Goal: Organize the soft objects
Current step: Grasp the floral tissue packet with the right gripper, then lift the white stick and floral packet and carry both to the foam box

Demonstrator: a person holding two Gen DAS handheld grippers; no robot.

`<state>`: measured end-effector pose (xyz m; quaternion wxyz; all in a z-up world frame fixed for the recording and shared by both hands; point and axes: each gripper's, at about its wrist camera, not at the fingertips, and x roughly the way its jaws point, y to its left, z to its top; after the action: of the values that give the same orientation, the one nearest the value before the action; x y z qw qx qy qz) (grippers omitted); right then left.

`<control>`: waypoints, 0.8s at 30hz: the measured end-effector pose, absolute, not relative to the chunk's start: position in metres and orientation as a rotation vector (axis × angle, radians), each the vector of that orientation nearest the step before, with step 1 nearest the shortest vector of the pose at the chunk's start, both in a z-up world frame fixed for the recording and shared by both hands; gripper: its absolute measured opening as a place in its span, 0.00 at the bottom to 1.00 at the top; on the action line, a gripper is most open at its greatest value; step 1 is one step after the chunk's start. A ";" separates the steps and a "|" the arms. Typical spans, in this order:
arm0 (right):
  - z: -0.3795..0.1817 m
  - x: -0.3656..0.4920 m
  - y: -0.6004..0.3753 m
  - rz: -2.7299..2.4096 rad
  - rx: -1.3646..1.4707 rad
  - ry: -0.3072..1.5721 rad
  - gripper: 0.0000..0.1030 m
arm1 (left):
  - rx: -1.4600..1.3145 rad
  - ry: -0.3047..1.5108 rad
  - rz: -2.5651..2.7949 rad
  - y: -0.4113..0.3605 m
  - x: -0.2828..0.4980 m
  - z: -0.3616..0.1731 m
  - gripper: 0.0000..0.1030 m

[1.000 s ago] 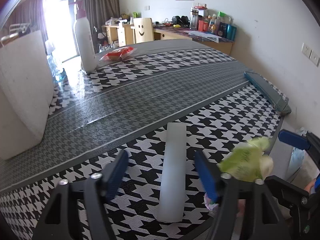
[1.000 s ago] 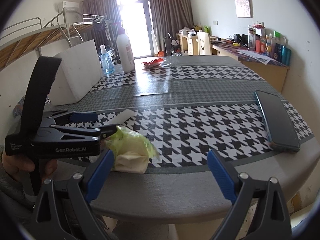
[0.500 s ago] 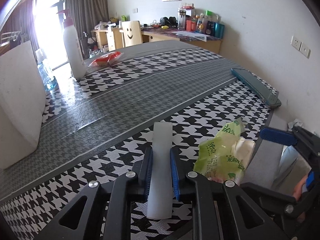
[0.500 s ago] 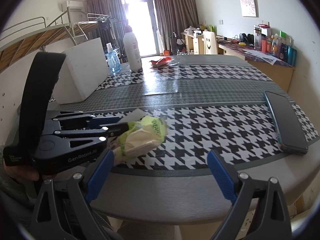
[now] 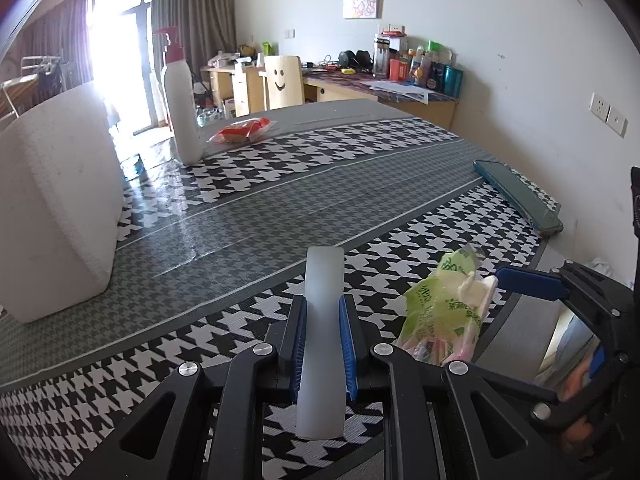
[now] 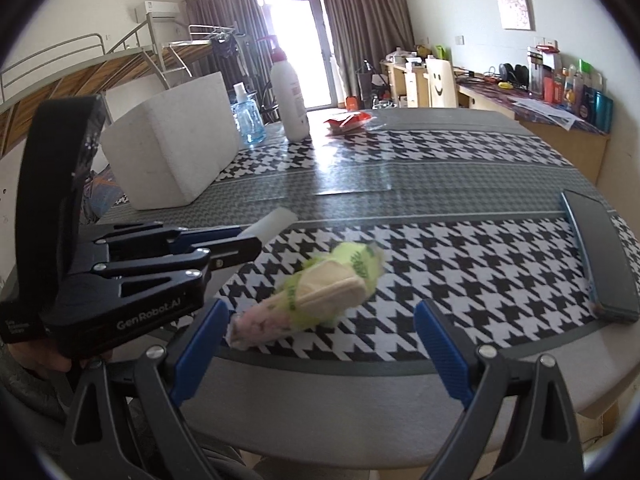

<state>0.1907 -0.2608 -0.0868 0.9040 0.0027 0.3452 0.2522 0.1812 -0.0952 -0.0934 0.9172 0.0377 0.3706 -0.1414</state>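
My left gripper (image 5: 323,320) is shut on a long white foam strip (image 5: 323,312) that lies on the houndstooth table near its front edge; it also shows in the right wrist view (image 6: 268,226). A green tissue pack (image 5: 444,312) lies just right of it on the table, blurred in the right wrist view (image 6: 320,292). My right gripper (image 6: 320,344) is open, with the pack in front of its left finger. A big white foam block (image 5: 56,208) stands at the left.
A white pump bottle (image 5: 180,112) and a red snack packet (image 5: 240,132) sit at the far side. A blue spray bottle (image 6: 248,116) stands by the block. A dark phone (image 5: 516,196) lies at the right edge. A desk and chair stand behind.
My left gripper has closed on the foam strip. The tissue pack has shifted further onto the table, away from the edge. The right gripper stays open.
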 end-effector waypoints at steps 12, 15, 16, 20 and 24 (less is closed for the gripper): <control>-0.094 0.199 -0.248 0.524 0.022 0.790 0.60 | 0.063 0.726 -0.265 -0.076 0.166 -0.084 0.17; -0.096 0.197 -0.247 0.527 0.024 0.819 0.51 | 0.056 0.719 -0.271 -0.074 0.163 -0.082 0.17; -0.095 0.196 -0.247 0.537 0.025 0.825 0.48 | 0.056 0.715 -0.271 -0.073 0.162 -0.081 0.17; -0.088 0.188 -0.246 0.534 0.024 0.800 0.40 | 0.050 0.702 -0.268 -0.067 0.157 -0.077 0.17; -0.080 0.182 -0.242 0.524 0.007 0.768 0.39 | 0.044 0.677 -0.258 -0.058 0.149 -0.070 0.17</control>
<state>0.1818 -0.2422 -0.0799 0.8938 0.0032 0.3705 0.2526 0.1491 -0.0584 -0.0697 0.9349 0.0217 0.3311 -0.1261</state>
